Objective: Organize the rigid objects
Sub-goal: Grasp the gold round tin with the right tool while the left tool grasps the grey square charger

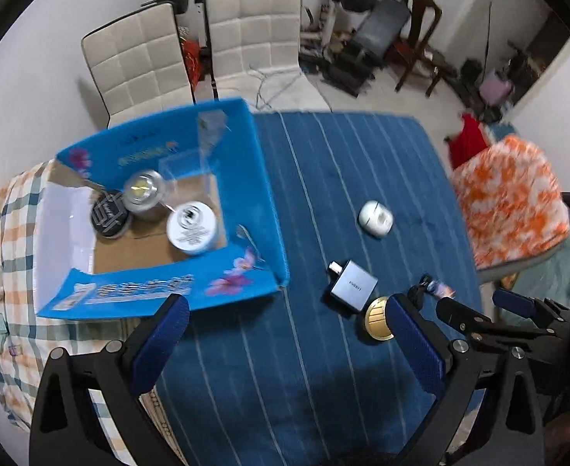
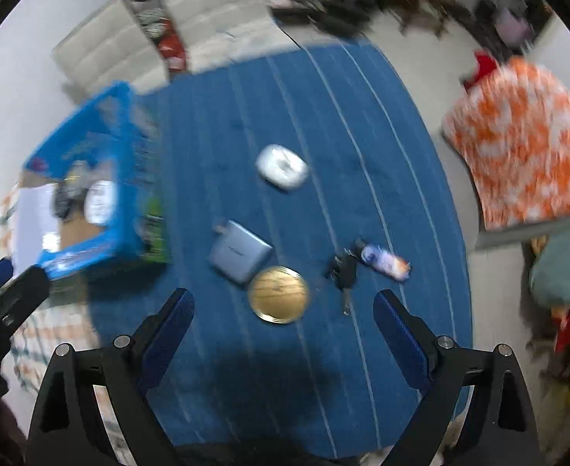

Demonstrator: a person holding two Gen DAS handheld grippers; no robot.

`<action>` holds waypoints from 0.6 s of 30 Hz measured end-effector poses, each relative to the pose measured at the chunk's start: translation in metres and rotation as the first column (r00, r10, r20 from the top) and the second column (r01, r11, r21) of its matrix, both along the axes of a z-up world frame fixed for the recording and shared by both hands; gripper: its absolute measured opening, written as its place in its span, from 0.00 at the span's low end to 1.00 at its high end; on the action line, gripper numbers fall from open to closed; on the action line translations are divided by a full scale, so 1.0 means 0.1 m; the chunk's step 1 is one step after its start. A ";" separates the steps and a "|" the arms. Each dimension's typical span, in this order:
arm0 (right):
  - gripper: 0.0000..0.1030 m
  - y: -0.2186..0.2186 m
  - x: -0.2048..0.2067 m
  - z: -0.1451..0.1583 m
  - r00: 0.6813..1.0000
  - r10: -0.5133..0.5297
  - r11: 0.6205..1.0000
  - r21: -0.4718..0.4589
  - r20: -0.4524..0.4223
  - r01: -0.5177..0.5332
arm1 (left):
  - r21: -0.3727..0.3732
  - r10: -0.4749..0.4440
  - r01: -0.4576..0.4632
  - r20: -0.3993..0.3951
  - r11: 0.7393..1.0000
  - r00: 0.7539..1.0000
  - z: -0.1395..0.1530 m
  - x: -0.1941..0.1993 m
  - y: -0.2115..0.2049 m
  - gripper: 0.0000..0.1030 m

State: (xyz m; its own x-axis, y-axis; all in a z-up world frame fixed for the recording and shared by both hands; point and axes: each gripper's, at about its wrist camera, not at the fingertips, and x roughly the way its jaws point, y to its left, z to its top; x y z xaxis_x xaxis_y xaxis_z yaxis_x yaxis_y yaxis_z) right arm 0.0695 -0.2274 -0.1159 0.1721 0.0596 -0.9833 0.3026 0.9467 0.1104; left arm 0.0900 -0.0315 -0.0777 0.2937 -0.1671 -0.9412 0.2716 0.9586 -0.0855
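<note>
a: status of the loose items?

b: four remain on the blue striped cloth: a gold round tin, a grey perfume bottle touching its edge, a white oval case farther out, and a bunch of keys with a printed tag to the right. the blue cardboard box at the left edge of the cloth already holds a black jar, a silver-capped jar and a white jar, so i judge it to be the collecting bin.

a: and the tools?

b: right gripper hangs just short of the gold tin, jaws spread wide, nothing held; likely the next pick. left gripper is likewise released and empty, poised over the cloth between box and bottle. the right-hand view is blurred.
</note>
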 end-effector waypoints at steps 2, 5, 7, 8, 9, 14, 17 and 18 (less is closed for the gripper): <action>0.93 -0.11 0.01 -0.42 0.999 -0.032 0.998 0.047 -0.042 0.034 | 0.039 -0.009 0.009 -0.017 0.999 1.000 -0.20 -0.01 -0.14 1.00; 0.92 -0.11 0.05 -0.88 0.995 -0.043 0.995 0.085 -0.088 0.051 | 0.121 -0.014 0.019 -0.041 0.992 0.999 -0.47 -0.02 -0.26 1.00; 0.90 -0.06 0.09 -1.15 0.993 -0.031 0.993 0.112 -0.114 0.044 | 0.153 -0.013 0.022 -0.060 0.988 0.998 -0.59 -0.02 -0.29 1.00; 0.88 -0.04 0.10 -1.26 0.992 -0.027 0.992 0.123 -0.127 0.042 | 0.165 -0.009 0.019 -0.063 0.986 0.998 -0.63 -0.03 -0.27 1.00; 0.86 -0.02 0.12 -1.37 0.991 -0.015 0.989 0.143 -0.134 0.034 | 0.176 -0.005 0.017 -0.068 0.984 0.998 -0.66 -0.03 -0.26 1.00; 0.69 0.08 0.14 -1.53 0.989 0.071 0.993 0.107 -0.127 -0.057 | 0.207 0.011 0.006 -0.079 0.978 0.997 -0.73 -0.04 -0.26 1.00; 0.67 0.03 0.10 -1.42 0.987 0.105 0.992 0.087 -0.122 -0.094 | 0.202 0.003 0.011 -0.072 0.979 0.997 -0.70 -0.04 -0.35 1.00; 0.67 -0.04 0.08 -1.36 0.988 0.105 0.993 0.074 -0.118 -0.096 | 0.195 -0.007 0.021 -0.073 0.981 0.997 -0.69 -0.04 -0.40 1.00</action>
